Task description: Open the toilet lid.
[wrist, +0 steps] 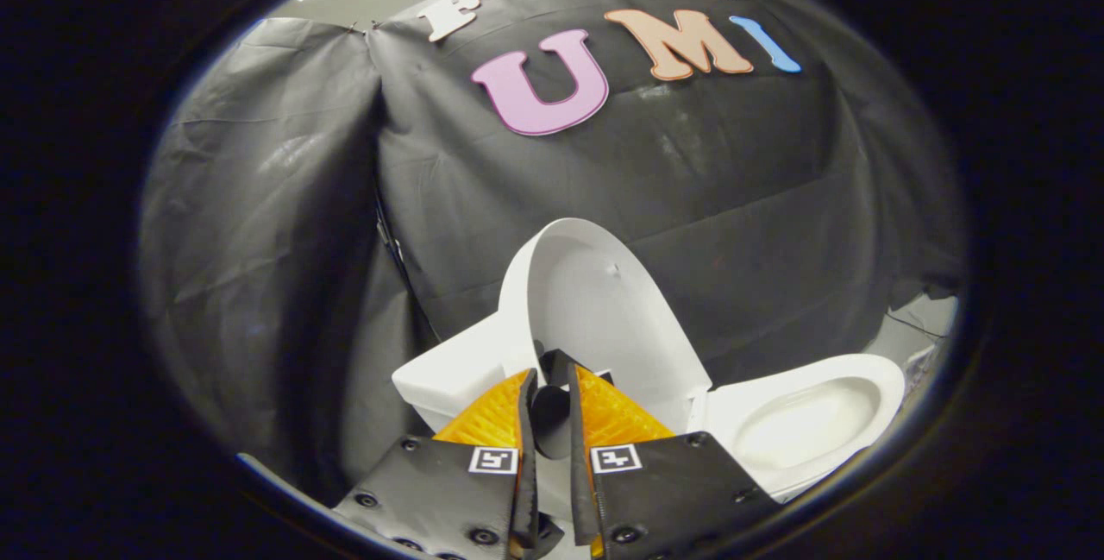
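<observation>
Just beyond your nearly closed, empty gripper (552,387), the toilet lid (595,310) stands raised over the bowl (806,422); a careless withdrawal could knock it down.

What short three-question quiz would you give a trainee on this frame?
1. True or false: the lid stands raised above the tank.
2. Where is the bowl relative to the claw? A) just ahead of the fingers and off to one side B) between the fingers C) behind the cloth
3. Fill in: the orange fingers stand nearly ___, a narrow dark gap between them.

Key
1. True: it is upright and the bowl lies uncovered.
2. A.
3. Closed; whether they press on anything cannot be told.
</observation>
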A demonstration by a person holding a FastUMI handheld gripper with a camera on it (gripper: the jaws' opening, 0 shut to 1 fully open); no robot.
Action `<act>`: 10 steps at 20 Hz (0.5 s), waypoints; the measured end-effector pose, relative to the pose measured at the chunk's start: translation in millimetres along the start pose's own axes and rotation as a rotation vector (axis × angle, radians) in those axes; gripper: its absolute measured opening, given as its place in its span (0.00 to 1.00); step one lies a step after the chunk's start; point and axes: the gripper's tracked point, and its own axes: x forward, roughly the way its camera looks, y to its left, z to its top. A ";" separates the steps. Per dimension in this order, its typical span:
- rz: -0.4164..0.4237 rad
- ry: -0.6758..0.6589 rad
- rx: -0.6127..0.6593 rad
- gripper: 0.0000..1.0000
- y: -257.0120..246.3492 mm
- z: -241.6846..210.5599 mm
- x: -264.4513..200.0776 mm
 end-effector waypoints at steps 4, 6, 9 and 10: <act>0.054 0.008 0.040 0.39 4.7 4.2 2.1; 0.030 0.002 0.022 0.49 -0.5 11.6 3.7; 0.001 -0.038 0.007 0.62 -13.5 29.9 -1.7; -0.008 -0.060 -0.001 0.67 -19.7 40.7 -5.6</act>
